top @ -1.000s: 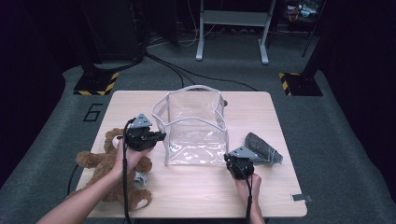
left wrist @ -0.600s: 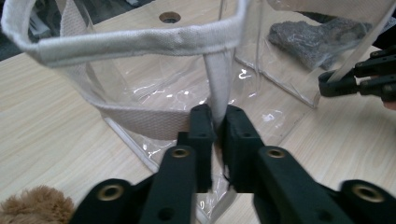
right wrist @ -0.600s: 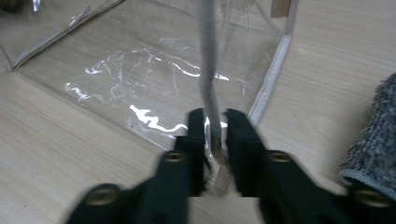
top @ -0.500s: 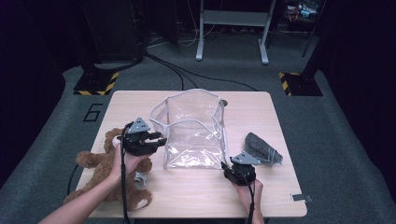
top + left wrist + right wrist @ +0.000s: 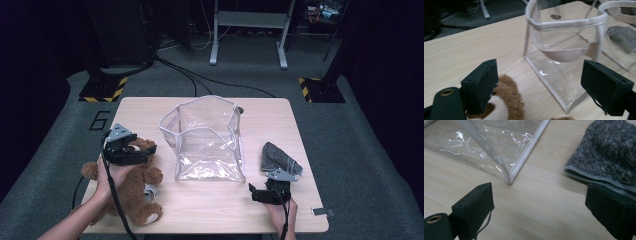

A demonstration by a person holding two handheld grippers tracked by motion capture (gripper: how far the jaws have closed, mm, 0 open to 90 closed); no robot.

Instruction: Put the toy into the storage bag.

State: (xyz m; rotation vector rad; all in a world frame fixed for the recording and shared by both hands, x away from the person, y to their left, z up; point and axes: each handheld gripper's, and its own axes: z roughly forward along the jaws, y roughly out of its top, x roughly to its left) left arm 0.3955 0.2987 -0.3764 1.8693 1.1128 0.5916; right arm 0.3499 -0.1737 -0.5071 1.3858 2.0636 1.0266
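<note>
Brown teddy bear (image 5: pixel 132 187) one, clear bag (image 5: pixel 207 140) one, grey hat (image 5: pixel 280 157) one; both grippers' fingers spread.

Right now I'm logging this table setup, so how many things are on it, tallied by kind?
Soft toys: 1, the brown teddy bear
Bags: 1, the clear plastic bag
Knitwear: 1, the grey knit hat
Hand-held grippers: 2, the left gripper and the right gripper, both open
Total: 5
</note>
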